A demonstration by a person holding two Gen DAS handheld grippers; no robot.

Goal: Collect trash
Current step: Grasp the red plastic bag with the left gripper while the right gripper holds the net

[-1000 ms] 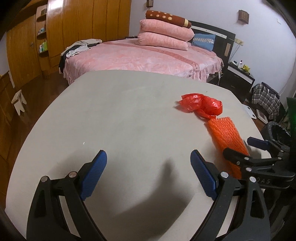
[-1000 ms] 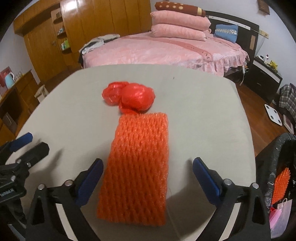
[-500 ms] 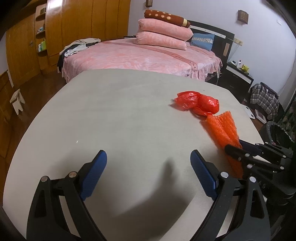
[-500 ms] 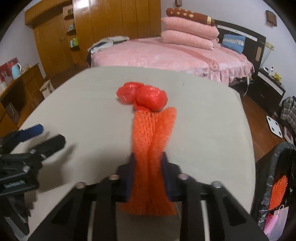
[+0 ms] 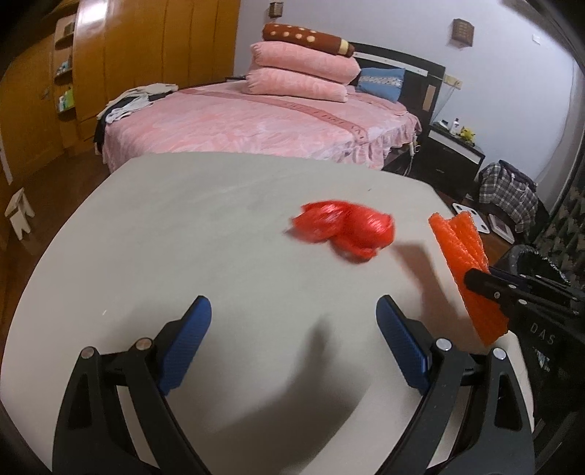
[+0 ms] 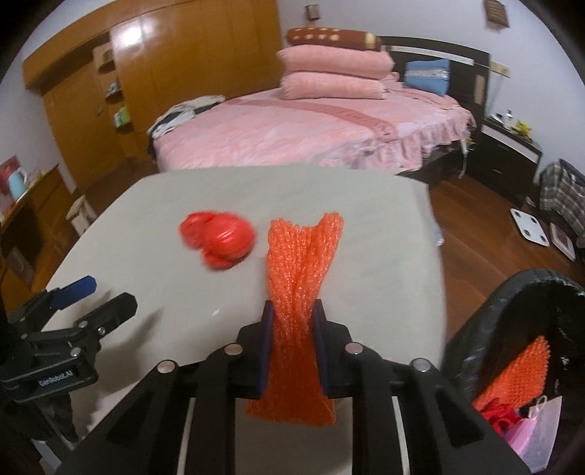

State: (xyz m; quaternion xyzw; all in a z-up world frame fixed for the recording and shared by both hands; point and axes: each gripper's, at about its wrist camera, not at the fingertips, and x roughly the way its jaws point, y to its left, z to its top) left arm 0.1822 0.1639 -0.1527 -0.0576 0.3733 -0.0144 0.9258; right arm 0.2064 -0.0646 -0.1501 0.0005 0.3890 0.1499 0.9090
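You are looking at an orange foam net (image 6: 298, 288) with a knobbly mesh pattern, a glossy red bag (image 6: 219, 239) and a plain pale grey counter (image 6: 384, 255). Your hand-held grippers (image 5: 294, 330) are showing black arms and blue pads (image 5: 400, 339). The bed (image 5: 256, 124) is wearing pink; the top bolster (image 5: 307, 34) is brown with cream dots.

Left wrist view: table with trash

The left gripper (image 5: 293, 330) stood open over the table (image 5: 175, 234); the right gripper (image 5: 475, 279) clamped orange foam netting (image 5: 464, 252), right of a red bag (image 5: 343, 230).
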